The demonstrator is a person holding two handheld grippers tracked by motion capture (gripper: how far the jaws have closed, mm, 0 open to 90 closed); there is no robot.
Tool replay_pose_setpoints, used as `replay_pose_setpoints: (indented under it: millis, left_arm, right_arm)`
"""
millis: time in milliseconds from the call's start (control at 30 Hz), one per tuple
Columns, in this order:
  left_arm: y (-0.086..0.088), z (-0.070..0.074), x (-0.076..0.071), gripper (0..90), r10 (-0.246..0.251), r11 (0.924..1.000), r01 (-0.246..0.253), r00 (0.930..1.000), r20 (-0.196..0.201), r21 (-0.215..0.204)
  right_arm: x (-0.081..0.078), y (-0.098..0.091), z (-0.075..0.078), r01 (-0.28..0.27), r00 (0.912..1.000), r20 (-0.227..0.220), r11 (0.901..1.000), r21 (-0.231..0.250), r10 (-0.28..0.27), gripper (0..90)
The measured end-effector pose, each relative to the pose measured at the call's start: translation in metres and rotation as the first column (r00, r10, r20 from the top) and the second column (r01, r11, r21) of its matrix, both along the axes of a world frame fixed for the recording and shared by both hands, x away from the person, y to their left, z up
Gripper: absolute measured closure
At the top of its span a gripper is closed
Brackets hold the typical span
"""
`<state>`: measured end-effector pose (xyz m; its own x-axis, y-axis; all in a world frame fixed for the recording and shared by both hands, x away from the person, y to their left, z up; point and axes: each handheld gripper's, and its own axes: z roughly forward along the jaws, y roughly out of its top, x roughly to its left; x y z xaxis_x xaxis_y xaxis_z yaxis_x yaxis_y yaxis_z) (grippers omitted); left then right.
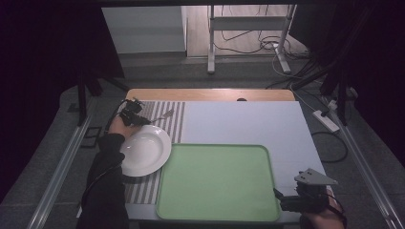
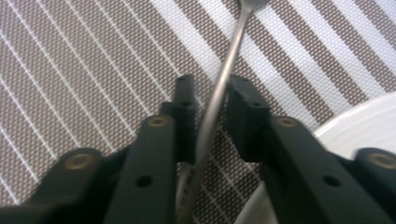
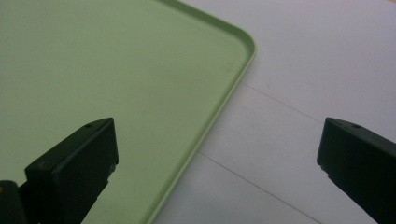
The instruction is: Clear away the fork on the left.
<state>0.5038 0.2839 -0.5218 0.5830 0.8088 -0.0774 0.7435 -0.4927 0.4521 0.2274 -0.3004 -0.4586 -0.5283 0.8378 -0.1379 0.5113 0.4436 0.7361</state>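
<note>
My left forearm runs up the left side of the bench, sleeve passing beside the white plate [image 1: 144, 150], with the hand set at the far end of the striped placemat [image 1: 175, 119]. My left tool [image 1: 135, 116] points across the bench toward the right and slightly away from me, its jaws low over the mat. In the left gripper view the jaws stand narrow on either side of a metal fork [image 2: 219, 88]. The handle passes between them; it seems to rest against the right jaw, while a slim gap shows on the left side, so I cannot tell for sure that the clamp is firm.

The fork lies on the striped placemat just beyond the plate's far rim. Its long axis runs on from my left tool, handle end in the jaws and head end pointing right and away from me, toward the edge of the placemat next to the pale sheet [image 1: 248, 124] covering the bench.

My right hand sits at the near right corner of the bench, beside the green tray [image 1: 217, 183]. My right tool [image 3: 217, 154] is released, its jaws spread wide and holding nothing, straddling the tray's rim with one jaw over the tray and the other over the pale sheet.
</note>
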Motion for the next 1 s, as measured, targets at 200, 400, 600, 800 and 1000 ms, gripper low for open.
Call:
replay_pose_setpoints:
  millis: [200,400,600,800,1000]
  left_arm:
    - [0.0,0.001,-0.001,83.2,-0.032,0.9994,0.032,0.9994,-0.015,-0.009]
    - [0.006,0.001,-0.002,83.4,-0.007,0.9999,0.007,1.0,-0.007,-0.012]
    - [0.028,0.017,-0.007,83.3,0.045,0.999,-0.045,0.9989,0.016,0.008]
    - [0.045,0.031,-0.016,83.3,0.079,0.9969,-0.079,0.9966,0.023,0.004]
    - [0.05,0.044,-0.029,83.2,0.076,0.997,-0.075,0.9969,0.019,-0.02]
  right_arm:
    - [0.0,0.0,0.0,-0.001,1.0,0.0,1.0,-0.002,0.001,0.0]
    - [0.0,0.0,0.0,0.005,1.0,-0.002,1.0,0.002,-0.005,0.0]
    - [0.0,0.0,0.0,0.006,1.0,-0.002,1.0,0.003,-0.006,0.0]
    - [0.0,0.0,0.0,0.005,1.0,0.001,1.0,0.003,-0.005,0.0]
    - [0.0,0.0,0.0,0.002,1.0,0.002,1.0,-0.001,-0.002,0.0]
